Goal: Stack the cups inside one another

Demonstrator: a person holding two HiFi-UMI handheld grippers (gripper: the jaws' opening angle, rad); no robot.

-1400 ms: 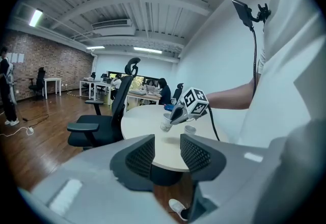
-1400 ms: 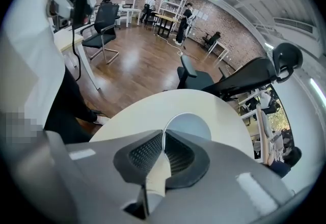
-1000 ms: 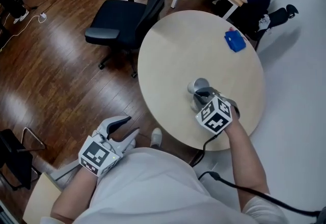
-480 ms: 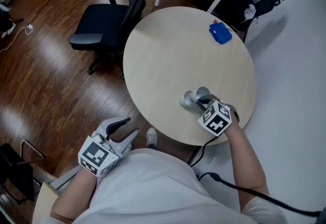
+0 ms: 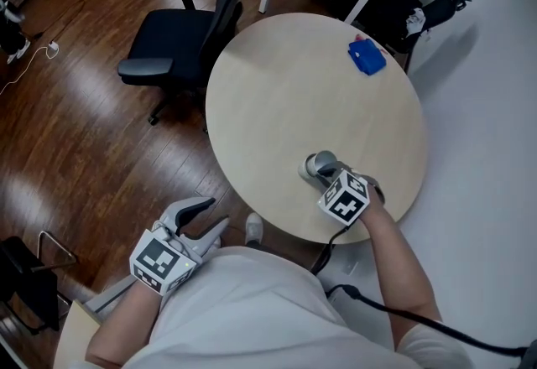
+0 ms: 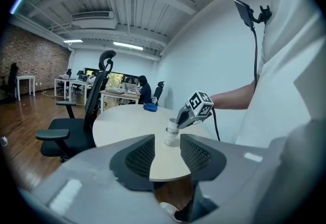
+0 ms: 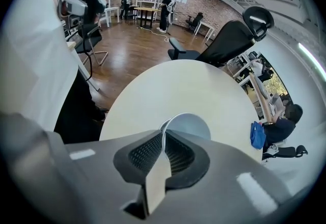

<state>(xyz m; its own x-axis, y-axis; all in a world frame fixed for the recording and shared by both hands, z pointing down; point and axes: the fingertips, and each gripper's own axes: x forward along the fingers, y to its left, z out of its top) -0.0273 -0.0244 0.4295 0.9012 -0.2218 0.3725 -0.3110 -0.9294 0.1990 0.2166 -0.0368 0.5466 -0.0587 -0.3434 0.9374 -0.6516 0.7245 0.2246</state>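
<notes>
Right gripper [image 5: 330, 177] has come down with its cup [image 7: 187, 125], now set partly into the second cup [image 6: 168, 139], which stands close to the near edge of the round table [image 5: 277, 99]. Wide tabletop stretches beyond them to the far rim. Blue object [image 5: 367, 57] lies well apart by that rim; office chair [image 5: 172, 65] stands beside the table's left side. Right jaws are clamped on the held cup's wall. Left gripper [image 5: 216, 214] hangs off the table by the person's torso, jaws spread, nothing between them.

Lower part of cup [image 7: 189, 125] behind right claw [image 7: 163, 142]; blue object [image 5: 367, 57] indistinct.
</notes>
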